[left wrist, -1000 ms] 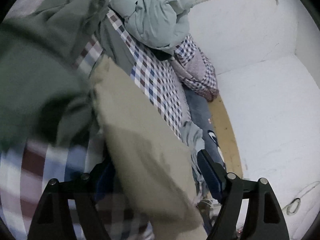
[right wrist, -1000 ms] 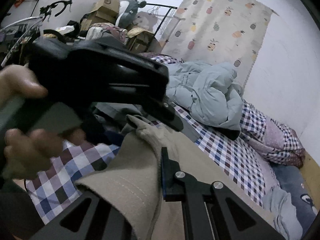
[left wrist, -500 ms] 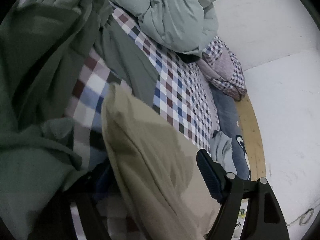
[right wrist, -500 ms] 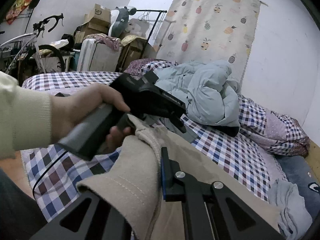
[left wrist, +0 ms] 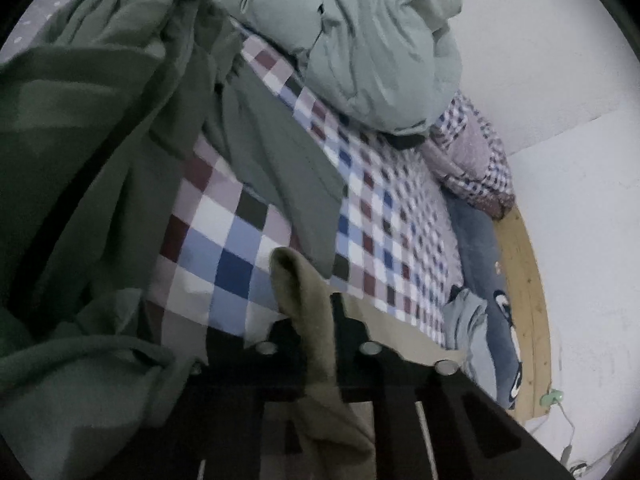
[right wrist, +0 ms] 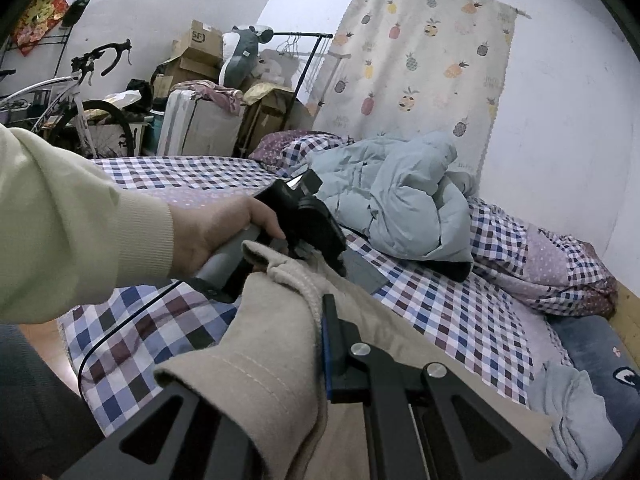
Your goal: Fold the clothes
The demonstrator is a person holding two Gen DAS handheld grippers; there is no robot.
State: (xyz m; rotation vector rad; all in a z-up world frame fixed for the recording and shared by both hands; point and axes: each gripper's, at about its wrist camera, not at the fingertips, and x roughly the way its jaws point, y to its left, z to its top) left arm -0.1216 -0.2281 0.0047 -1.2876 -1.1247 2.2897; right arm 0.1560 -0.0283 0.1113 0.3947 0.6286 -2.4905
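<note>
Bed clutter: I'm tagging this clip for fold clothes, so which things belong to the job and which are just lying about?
In the job:
- beige garment, pinched by both grippers
- left gripper
- right gripper

Lying about:
- green garment
- light blue puffer jacket
- checked bedsheet
- bicycle
- cardboard boxes
- pineapple curtain

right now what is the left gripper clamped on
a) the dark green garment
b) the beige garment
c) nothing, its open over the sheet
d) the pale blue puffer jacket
b, since in the left wrist view the left gripper has its fingers closed on a fold of the beige garment, while the pale blue puffer jacket lies farther up the bed and the dark green garment hangs off to one side, outside the fingers.
</note>
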